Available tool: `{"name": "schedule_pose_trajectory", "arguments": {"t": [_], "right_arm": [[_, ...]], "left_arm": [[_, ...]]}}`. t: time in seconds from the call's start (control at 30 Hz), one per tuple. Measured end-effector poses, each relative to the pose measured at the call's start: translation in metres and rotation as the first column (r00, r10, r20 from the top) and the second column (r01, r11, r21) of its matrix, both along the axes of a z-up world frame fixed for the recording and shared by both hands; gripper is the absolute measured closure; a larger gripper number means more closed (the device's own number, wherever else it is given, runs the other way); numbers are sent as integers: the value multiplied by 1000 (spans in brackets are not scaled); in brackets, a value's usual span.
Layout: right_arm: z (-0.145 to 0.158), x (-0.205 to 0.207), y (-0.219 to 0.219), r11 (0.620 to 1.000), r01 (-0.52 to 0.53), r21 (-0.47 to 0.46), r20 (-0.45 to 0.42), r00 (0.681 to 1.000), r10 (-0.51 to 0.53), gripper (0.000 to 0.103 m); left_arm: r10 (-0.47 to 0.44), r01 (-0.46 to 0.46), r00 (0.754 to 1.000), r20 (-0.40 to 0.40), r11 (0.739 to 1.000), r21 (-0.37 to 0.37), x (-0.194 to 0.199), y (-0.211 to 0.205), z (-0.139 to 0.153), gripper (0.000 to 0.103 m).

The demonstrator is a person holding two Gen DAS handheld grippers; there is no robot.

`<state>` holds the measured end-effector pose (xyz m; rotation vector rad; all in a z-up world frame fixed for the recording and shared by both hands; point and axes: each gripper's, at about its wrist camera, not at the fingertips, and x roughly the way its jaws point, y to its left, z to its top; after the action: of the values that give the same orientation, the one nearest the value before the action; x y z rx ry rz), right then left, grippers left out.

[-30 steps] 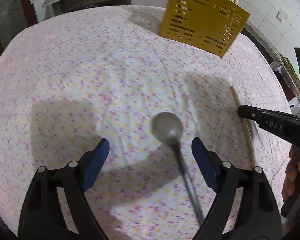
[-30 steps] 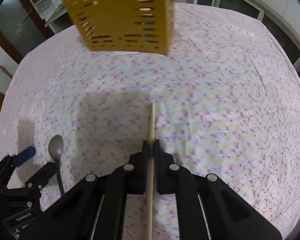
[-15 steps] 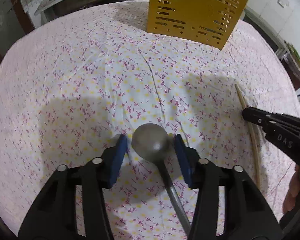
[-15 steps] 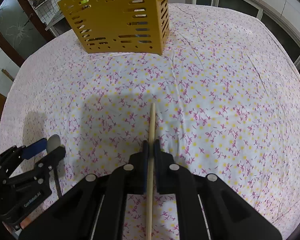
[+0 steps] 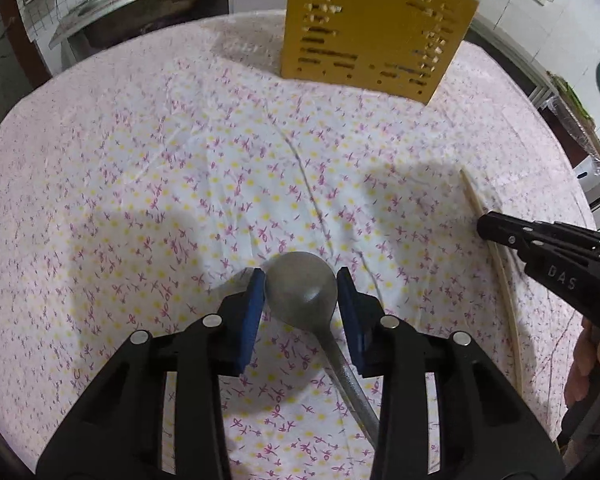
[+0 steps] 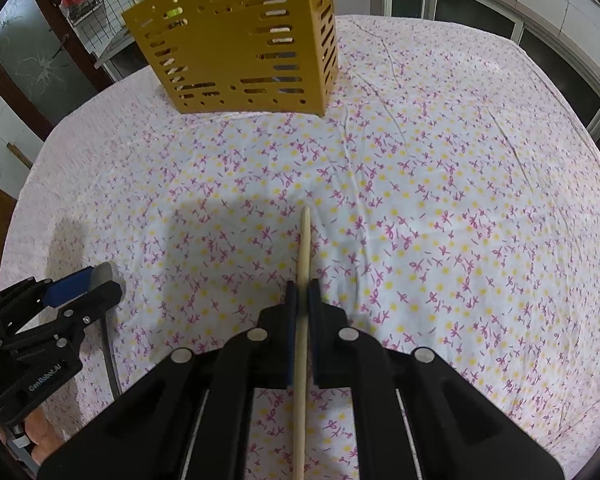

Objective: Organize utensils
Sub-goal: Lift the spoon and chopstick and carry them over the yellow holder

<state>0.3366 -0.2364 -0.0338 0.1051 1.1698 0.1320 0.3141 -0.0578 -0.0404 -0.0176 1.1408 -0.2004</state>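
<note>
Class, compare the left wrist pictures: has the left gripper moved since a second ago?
Yes. The left gripper has moved toward the yellow basket, which looks nearer, and its jaws are closing around the spoon bowl, no longer wide apart.

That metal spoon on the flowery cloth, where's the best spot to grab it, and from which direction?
Probably at the bowl's edges, from above. The spoon lies flat on the tablecloth, so only its sides offer purchase. The left gripper already straddles the bowl, its jaws closing, blue fingers at either edge. The narrower handle might sit steadier.
</note>
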Motion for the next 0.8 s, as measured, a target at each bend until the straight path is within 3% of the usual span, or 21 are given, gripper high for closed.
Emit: {"name": "schedule_pose_trajectory", "arguments": {"t": [0.33, 0.5, 0.8], "right_arm": [[35, -17, -20, 998, 23, 58, 174, 984, -33, 97], [61, -26, -21, 999, 25, 30, 303, 952, -33, 97], [89, -32, -21, 998, 28, 55, 461, 886, -50, 97]], "left_arm": [[-72, 65, 978, 194, 997, 40, -20, -10, 46, 68], [-113, 97, 939, 324, 993, 65, -25, -17, 70, 68], [-146, 125, 895, 421, 989, 76, -14, -14, 86, 67]]}}
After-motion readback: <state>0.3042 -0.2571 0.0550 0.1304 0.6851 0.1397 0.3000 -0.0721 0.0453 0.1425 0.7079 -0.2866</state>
